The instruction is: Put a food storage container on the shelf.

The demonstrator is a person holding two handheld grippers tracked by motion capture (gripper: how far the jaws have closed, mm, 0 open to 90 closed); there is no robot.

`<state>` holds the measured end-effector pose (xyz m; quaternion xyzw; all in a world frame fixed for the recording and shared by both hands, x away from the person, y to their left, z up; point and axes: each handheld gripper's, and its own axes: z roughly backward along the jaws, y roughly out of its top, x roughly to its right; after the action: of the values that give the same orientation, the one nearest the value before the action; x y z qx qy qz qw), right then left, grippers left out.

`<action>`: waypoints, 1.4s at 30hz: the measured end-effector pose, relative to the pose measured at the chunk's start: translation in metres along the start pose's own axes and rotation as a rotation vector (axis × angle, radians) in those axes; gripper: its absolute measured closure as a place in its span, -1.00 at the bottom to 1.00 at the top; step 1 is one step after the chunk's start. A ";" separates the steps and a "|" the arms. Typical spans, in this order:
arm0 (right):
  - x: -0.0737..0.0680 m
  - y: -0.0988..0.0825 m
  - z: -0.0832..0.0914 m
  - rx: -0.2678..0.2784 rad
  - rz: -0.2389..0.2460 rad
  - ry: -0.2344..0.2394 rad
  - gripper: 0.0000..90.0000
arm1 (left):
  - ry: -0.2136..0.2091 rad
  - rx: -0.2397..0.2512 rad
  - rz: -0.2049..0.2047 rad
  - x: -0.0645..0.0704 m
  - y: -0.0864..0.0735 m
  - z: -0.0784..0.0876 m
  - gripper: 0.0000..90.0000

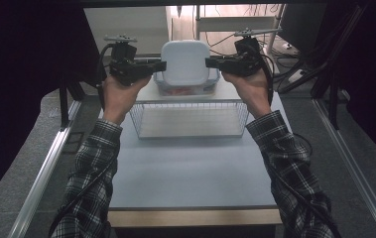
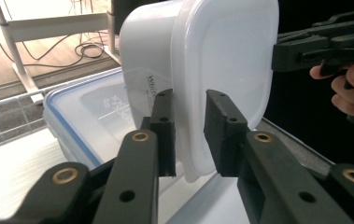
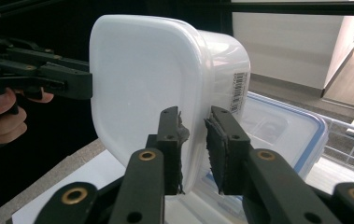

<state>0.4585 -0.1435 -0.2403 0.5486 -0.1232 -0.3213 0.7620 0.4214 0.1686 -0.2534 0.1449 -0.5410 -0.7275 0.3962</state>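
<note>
- One white tub [image 1: 185, 62]: a lidded plastic box of rounded square shape, turned on its side so the lid faces the person. It is held up between the two grippers, above a second box at the far end of the table. What it holds cannot be told through its cloudy walls.
- One clear box [image 1: 210, 88]: a flat tub with a blue-edged lid [image 2: 86, 116], lying under the white tub on the far part of the table. Something red shows through its near wall; what it is cannot be told.
- One wire basket [image 1: 189, 119]: a white mesh tray just in front of the clear box, nearer the person. Its floor shows bare through the mesh.
- One table [image 1: 190, 168]: a pale grey top with a wooden front edge.
- Two grippers, one per hand.
- Left gripper [image 1: 159, 65]: it reaches in level from the left; its two black jaws straddle the lid rim of the white tub. In the left gripper view [image 2: 187, 135] the rim sits between the pads, with a sliver of gap on the right pad, so whether they press cannot be told.
- Right gripper [image 1: 209, 62]: it reaches in level from the right to the opposite rim. In the right gripper view [image 3: 194, 151] the pads sit either side of the rim, close against it; whether the grip is firm cannot be told.
- Two checked sleeves [image 1: 94, 168] come in from the near edge.
</note>
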 end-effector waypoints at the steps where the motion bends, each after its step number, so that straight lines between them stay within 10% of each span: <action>1: 0.001 0.000 -0.001 0.004 0.000 -0.002 0.63 | -0.002 0.002 0.001 0.000 0.000 -0.001 0.60; 22: 0.009 -0.001 -0.016 -0.019 -0.013 -0.042 0.46 | 0.020 -0.003 0.057 -0.015 0.005 -0.018 0.31; 42: 0.010 -0.005 -0.024 -0.028 -0.016 -0.058 0.41 | 0.135 0.026 0.000 -0.013 0.016 -0.026 0.31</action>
<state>0.4774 -0.1324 -0.2549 0.5294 -0.1362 -0.3448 0.7631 0.4535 0.1594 -0.2512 0.1988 -0.5226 -0.7089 0.4299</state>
